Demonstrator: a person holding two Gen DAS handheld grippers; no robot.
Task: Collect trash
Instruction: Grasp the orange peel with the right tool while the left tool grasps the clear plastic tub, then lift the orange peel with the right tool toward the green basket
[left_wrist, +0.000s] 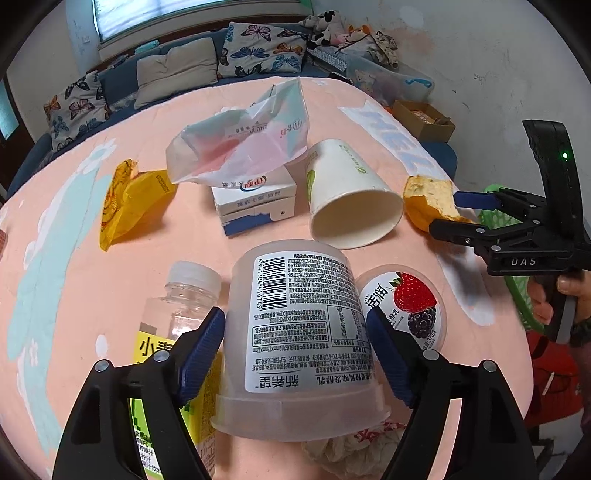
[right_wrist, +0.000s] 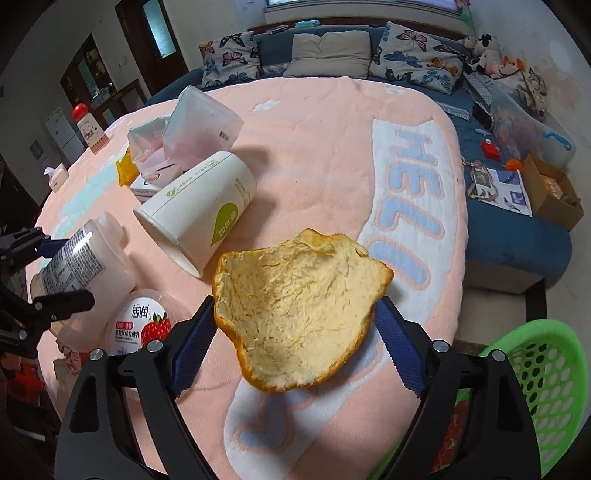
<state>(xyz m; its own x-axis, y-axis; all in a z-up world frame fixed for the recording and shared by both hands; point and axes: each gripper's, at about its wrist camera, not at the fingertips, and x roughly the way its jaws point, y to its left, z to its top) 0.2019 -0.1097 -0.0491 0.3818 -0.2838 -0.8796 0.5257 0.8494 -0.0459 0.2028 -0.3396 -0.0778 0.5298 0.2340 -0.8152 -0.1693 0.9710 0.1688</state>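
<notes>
**Trash on pink bedcover, both tools engaged**

Pink quilted bed (right_wrist: 325, 140) serving as work surface, sofa with butterfly cushions (left_wrist: 258, 48) behind. Left hand-held gripper (left_wrist: 295, 354) clamped on translucent yogurt tub (left_wrist: 299, 332), blue pads pressed to both sides. Right hand-held gripper (right_wrist: 295, 347) set around orange peel (right_wrist: 299, 314), pith side up; pads at its edges, actual pressure not determinable. Paper cup (left_wrist: 351, 195) on its side, with clear bottle (left_wrist: 181, 295), strawberry lid (left_wrist: 410, 306), yellow wrapper (left_wrist: 129, 203), plastic bag (left_wrist: 247, 140) and carton (left_wrist: 255, 203) scattered nearby. Green basket (right_wrist: 546, 373) beside the bed, lower right.
</notes>
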